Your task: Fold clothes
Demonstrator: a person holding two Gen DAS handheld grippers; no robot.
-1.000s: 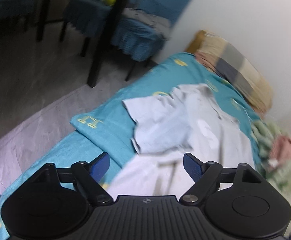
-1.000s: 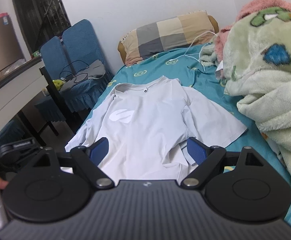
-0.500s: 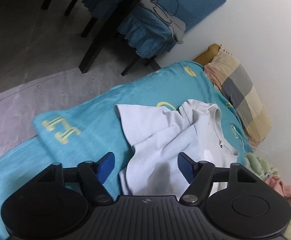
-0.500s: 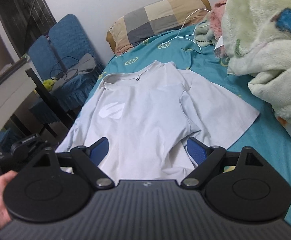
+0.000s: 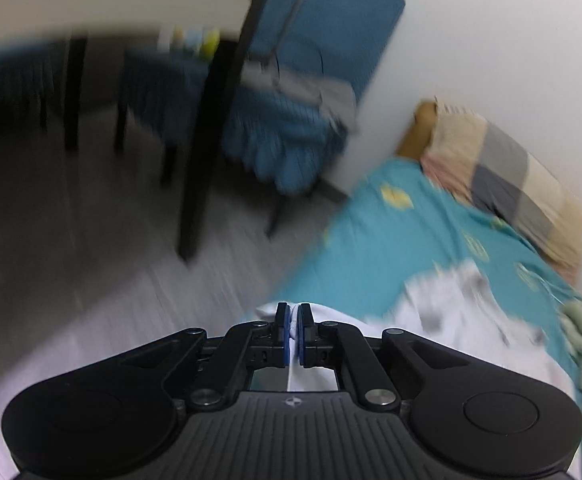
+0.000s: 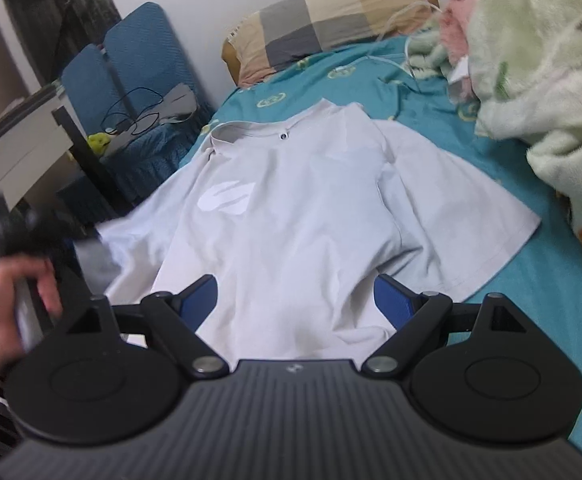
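Note:
A white T-shirt lies face up on the teal bed sheet, collar toward the pillow. My left gripper is shut on a fold of the shirt's white cloth near the bed's edge; this view is blurred by motion. In the right wrist view the left gripper shows blurred at the far left, held by a person's hand, with the shirt's sleeve drawn out toward it. My right gripper stands open over the shirt's lower body, its blue pads on either side of the cloth without pressing it.
A checked pillow lies at the bed's head. A fluffy green blanket is heaped along the right side, with a white cable beside it. Blue-covered chairs and a dark table leg stand left of the bed.
My left gripper went from wide open to shut on the shirt's cloth and swung toward the bed's edge, pulling the sleeve out. The right gripper sank closer to the shirt and stayed open.

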